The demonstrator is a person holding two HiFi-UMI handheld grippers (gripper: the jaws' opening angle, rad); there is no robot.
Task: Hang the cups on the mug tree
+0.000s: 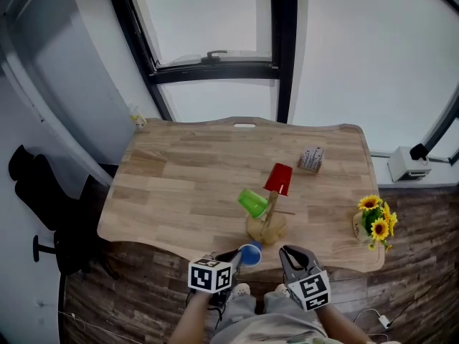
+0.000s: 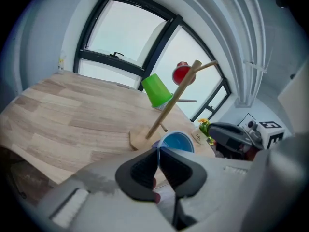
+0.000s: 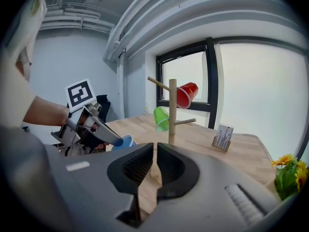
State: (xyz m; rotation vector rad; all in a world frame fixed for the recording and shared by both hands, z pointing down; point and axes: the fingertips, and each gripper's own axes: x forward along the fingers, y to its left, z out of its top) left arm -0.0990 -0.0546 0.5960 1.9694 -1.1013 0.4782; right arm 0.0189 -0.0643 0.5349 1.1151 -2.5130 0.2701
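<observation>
In the left gripper (image 2: 158, 152), a blue cup (image 2: 177, 143)

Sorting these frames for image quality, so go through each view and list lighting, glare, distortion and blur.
Head view: the window is washed out white, the table evenly lit. Left gripper view: strong fisheye bends the window frame, and the corners are black. Right gripper view: window glare again, with the sunflowers smeared at the edge.
</observation>
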